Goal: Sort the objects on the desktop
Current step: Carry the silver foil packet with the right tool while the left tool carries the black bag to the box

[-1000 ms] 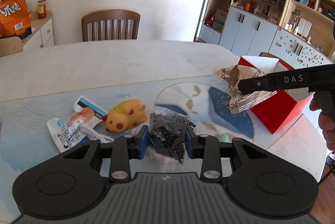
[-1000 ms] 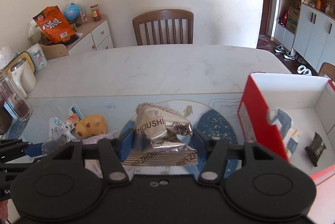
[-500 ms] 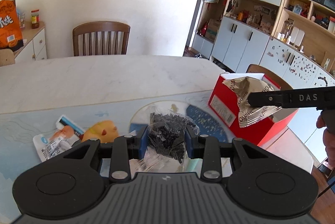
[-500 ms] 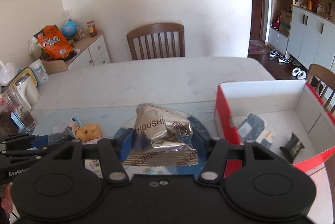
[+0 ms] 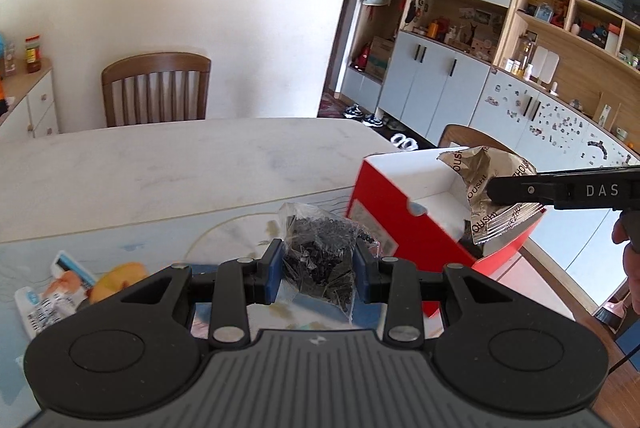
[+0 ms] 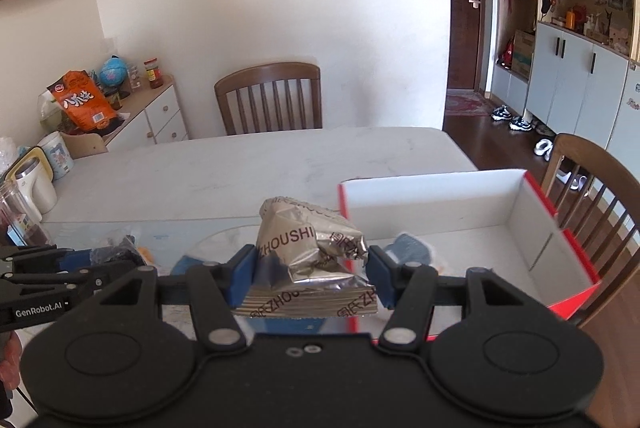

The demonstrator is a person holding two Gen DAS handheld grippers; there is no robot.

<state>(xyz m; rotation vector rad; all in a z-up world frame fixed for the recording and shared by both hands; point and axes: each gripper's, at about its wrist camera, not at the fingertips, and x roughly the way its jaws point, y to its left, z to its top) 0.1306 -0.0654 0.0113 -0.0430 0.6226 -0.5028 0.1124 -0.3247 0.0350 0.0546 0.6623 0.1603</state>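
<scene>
Two packets are off the bench at once, one in each of my grippers. My left gripper (image 5: 318,274) is clamped on a clear bag of small black pieces (image 5: 320,248), the blue pads pressing its sides, and it hangs above the patterned mat just beside the near red wall of the red box (image 5: 384,196). My right gripper (image 6: 310,278) is closed on a crumpled silver snack packet (image 6: 308,256) printed ZHOUSHI; in the left wrist view that packet (image 5: 486,188) is held over the box's open top. The box (image 6: 536,216) stands at the right end of the bench (image 6: 248,168), white inside, with a blue-printed packet (image 6: 412,248) lying on its floor. On the mat to the left lie a yellow toy (image 5: 116,278) and a white-and-blue sachet (image 5: 48,302), touching each other. A wooden chair (image 6: 268,98) stands at the far side of the bench.
</scene>
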